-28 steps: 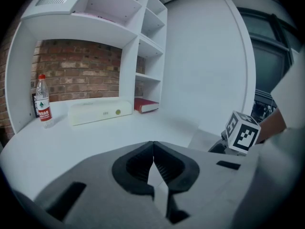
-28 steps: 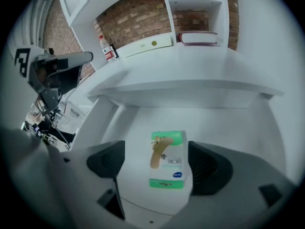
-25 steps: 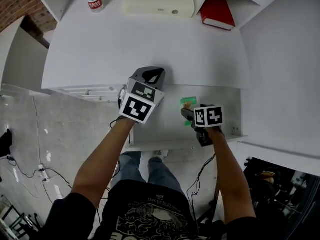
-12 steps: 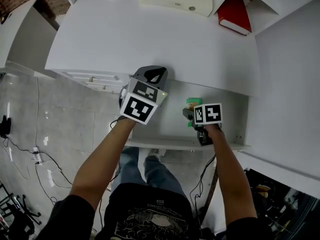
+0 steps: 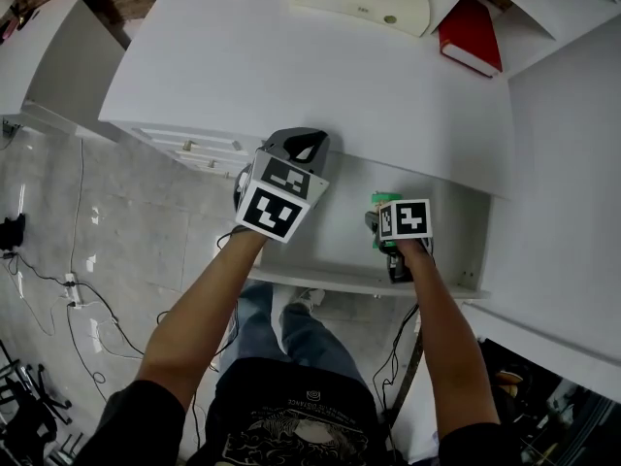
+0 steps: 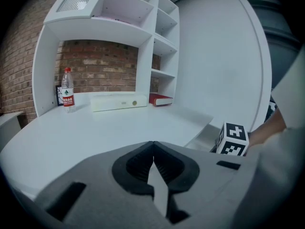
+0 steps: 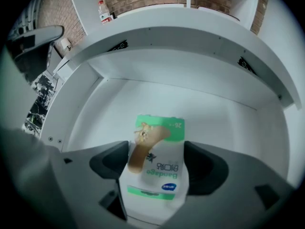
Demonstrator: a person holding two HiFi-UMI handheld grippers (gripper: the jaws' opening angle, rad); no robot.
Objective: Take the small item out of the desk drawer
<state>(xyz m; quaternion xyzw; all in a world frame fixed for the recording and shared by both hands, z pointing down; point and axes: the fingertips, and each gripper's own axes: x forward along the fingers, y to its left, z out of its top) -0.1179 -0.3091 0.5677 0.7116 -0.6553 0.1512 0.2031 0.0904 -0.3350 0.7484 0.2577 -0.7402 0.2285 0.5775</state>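
White-and-green cardboard bandage box (image 7: 159,128) lies flat on the floor of the open white drawer (image 7: 224,123), toward the drawer's right side, so it can only be reached from above. That explains the right gripper (image 7: 156,168), which points steeply down into the drawer and straddles the box across its narrow width. Its jaws have just been closing, the box stands between them, and both dark pads now appear to meet its long sides, a grasp taken but not yet lifted. The left gripper (image 6: 152,163) is clenched on nothing, its jaws meeting at the tips. It hangs above the drawer's left part, at the front edge of the white desk (image 5: 320,76), probably held there to keep out of the way. The box, being light, should come up easily if the hold is square.
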